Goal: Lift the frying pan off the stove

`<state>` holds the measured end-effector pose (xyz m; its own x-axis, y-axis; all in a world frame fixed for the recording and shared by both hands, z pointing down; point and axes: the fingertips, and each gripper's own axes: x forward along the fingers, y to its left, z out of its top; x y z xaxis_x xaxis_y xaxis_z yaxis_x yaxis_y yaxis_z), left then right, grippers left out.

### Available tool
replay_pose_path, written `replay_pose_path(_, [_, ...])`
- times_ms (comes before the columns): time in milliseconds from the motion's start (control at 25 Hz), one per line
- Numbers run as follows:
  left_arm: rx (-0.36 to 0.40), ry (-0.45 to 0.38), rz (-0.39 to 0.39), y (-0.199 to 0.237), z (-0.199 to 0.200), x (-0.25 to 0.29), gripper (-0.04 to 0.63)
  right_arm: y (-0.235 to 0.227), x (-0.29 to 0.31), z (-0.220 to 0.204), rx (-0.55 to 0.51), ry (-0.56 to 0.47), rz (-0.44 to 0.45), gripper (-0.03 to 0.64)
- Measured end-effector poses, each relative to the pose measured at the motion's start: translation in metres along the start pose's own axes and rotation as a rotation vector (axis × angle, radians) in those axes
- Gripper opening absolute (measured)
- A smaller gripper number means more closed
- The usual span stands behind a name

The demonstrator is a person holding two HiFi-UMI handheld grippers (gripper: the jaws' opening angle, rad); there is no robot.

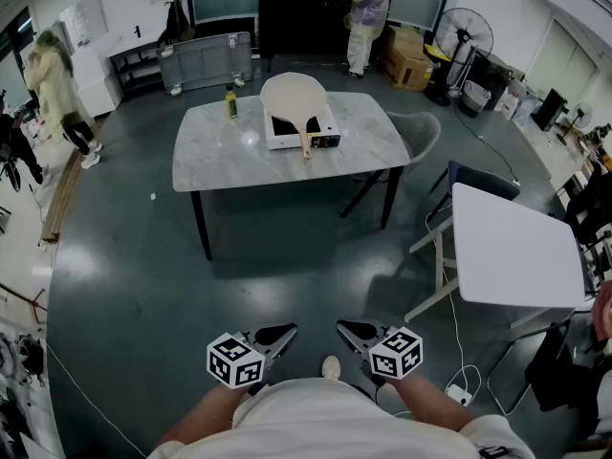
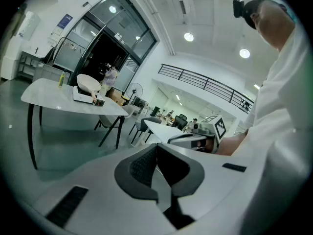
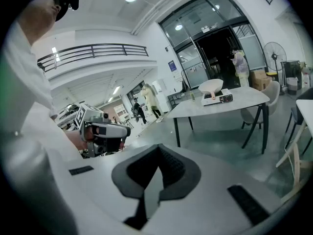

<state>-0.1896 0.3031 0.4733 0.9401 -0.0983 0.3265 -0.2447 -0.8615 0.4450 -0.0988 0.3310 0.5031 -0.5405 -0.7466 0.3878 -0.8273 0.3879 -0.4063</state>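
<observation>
Left gripper (image 1: 279, 334) and right gripper (image 1: 350, 332) both have their jaws pressed together with nothing between them, and are held low by the person's body. Well ahead, the cream frying pan (image 1: 292, 98) sits on the white portable stove (image 1: 287, 140) on a marble table (image 1: 212, 156). A small bottle (image 1: 230, 103) stands nearby, and a grey chair (image 1: 422, 131) stands at the table's right.

This is a large open lab or test hall in a commercial building, not a home. The smooth grey floor (image 1: 287, 256) runs wide and bare. Tall glass doors (image 2: 93, 48) line the far wall, a railed mezzanine (image 2: 205, 82) runs overhead, and round ceiling lights (image 2: 189, 36) are set into a high ceiling. A pedestal fan (image 1: 466, 34), cardboard boxes (image 1: 409, 60) and office chairs (image 2: 181, 120) stand around the edges, and a cable (image 1: 86, 395) trails across the floor. 2 people (image 1: 57, 84) stand at the sides. A portable stove (image 1: 325, 140) with a frying pan (image 1: 292, 98) sits on a free-standing table (image 1: 210, 151) in the middle of the room, like a staged setup.
</observation>
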Motion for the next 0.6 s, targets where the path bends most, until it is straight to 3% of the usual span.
replay_pose_path(360, [-0.013,-0.013,0.020,-0.036,0.037,0.125,0.020,-0.108,-0.063,0.008,0.031,0.028,0.026,0.003])
replay_pose_path(600, [-0.027,-0.025,0.069,-0.026,0.051,0.168,0.021,-0.167,-0.064,0.017,0.050,0.045,0.050,0.006])
